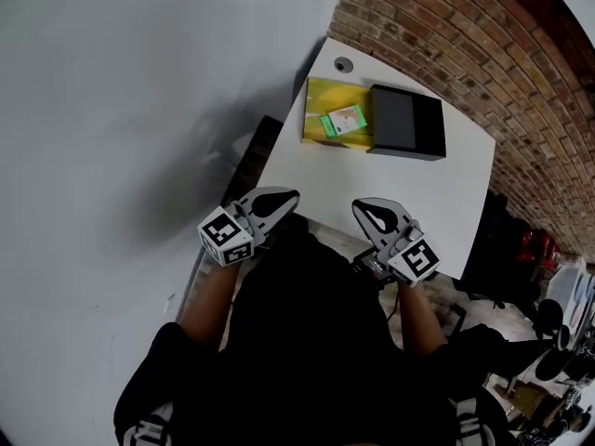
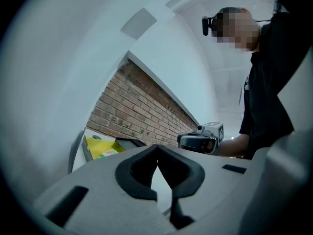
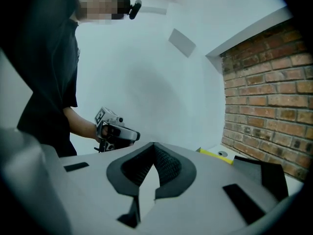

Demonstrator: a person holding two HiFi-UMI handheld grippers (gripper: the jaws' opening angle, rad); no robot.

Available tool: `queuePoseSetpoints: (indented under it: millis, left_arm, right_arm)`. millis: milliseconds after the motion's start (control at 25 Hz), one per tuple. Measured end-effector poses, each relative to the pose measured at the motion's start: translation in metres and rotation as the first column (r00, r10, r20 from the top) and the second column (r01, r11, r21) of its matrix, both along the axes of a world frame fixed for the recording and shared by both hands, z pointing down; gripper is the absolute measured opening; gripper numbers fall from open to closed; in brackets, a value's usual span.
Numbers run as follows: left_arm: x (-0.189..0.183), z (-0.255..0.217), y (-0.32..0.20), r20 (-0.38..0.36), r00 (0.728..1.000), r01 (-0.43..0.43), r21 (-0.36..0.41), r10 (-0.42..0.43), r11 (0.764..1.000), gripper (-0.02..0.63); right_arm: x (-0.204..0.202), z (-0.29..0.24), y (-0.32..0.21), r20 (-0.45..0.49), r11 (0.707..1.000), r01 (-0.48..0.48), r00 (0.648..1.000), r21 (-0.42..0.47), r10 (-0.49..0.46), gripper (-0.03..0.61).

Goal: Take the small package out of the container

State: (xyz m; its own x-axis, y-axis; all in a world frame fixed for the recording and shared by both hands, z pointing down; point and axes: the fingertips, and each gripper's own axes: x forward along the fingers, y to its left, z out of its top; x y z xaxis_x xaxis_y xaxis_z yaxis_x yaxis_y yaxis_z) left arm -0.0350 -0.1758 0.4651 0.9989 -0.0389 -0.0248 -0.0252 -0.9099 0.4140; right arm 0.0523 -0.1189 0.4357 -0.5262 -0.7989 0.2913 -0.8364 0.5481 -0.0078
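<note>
On my feed, the left tongs [image 1: 284,199] and right tongs [image 1: 364,206] hung side by side at the near edge of the white desk [image 1: 437,193], just in front of the person's dark shirt, each topped by its marker cube. Both pairs were pressed together. In the left gripper view the two dark pads met at their tips with nothing caught between them, and the right gripper view showed the same.

The small package [image 1: 343,120], green with a white patch, lay flat inside the yellow container [image 1: 321,98] at the far end of the desk, close to the brick wall [image 1: 483,45]. It was well apart from both tongs. A black box [image 1: 406,122] sat right against the container's right side, though I could not tell whether the two touched. A small round grommet [image 1: 343,63] sat in the desk's far corner, beyond the container.

From the left gripper view I could pick out the yellow container with the green package in it, low at the left under the brickwork, and the right tongs held in a hand at the right.
</note>
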Motion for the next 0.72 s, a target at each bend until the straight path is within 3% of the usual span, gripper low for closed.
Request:
queuePoseSetpoints:
  millis: [280, 520, 720]
  left_arm:
    - [0.023, -0.007, -0.007, 0.031, 1.0, 0.0, 0.026, -0.001, 1.0, 0.014]
    - [0.032, -0.002, -0.017, 0.047, 0.998, 0.046, 0.026, -0.047, 0.999, 0.014]
    - [0.032, 0.004, -0.028, 0.061, 0.995, 0.083, 0.022, -0.084, 0.996, 0.014]
  right_arm:
    - [0.027, -0.011, -0.036, -0.101, 0.997, 0.068, 0.993, 0.022, -0.066, 0.005]
    - [0.053, -0.006, -0.061, -0.258, 0.987, 0.157, 0.956, 0.04, -0.142, 0.005]
    - [0.065, 0.003, -0.082, -0.286, 0.976, 0.218, 0.937, 0.027, -0.202, 0.006]
